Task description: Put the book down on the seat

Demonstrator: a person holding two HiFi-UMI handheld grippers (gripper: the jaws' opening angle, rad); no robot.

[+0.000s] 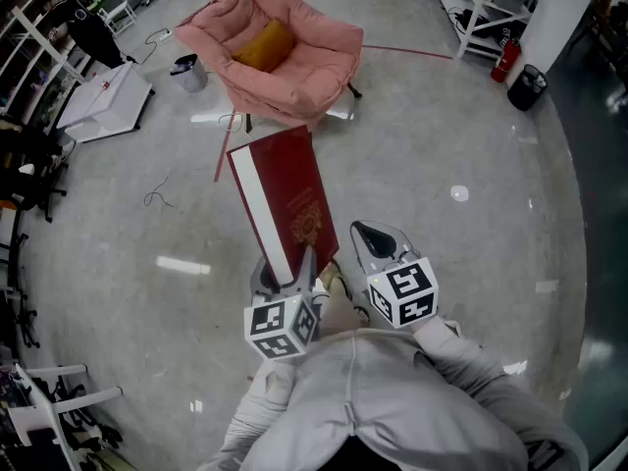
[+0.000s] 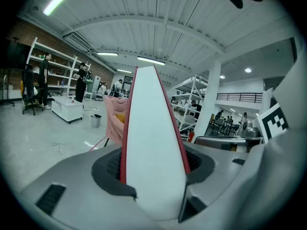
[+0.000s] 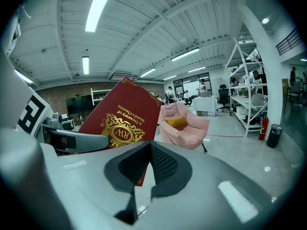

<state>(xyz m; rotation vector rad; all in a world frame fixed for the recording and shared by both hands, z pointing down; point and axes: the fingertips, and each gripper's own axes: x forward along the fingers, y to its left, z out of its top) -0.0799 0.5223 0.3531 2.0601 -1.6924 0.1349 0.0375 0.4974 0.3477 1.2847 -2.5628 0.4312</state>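
A dark red hardback book (image 1: 285, 199) with a gold crest stands nearly upright in front of me, its white page edge (image 2: 153, 128) facing the left gripper view. My left gripper (image 1: 292, 275) is shut on the book's lower end, with the pads on both covers. To its right, my right gripper (image 1: 377, 242) is shut and holds nothing; in its view the book's cover (image 3: 120, 121) shows at the left. The seat is a pink padded armchair (image 1: 285, 52) with a yellow cushion (image 1: 263, 45), some way ahead on the floor.
A small grey bin (image 1: 186, 72) and a white low platform (image 1: 103, 101) lie left of the armchair. A white shelf rack (image 1: 481, 8), a red fire extinguisher (image 1: 505, 59) and a black bin (image 1: 527, 88) stand at the far right. A loose cable (image 1: 157, 199) lies on the floor.
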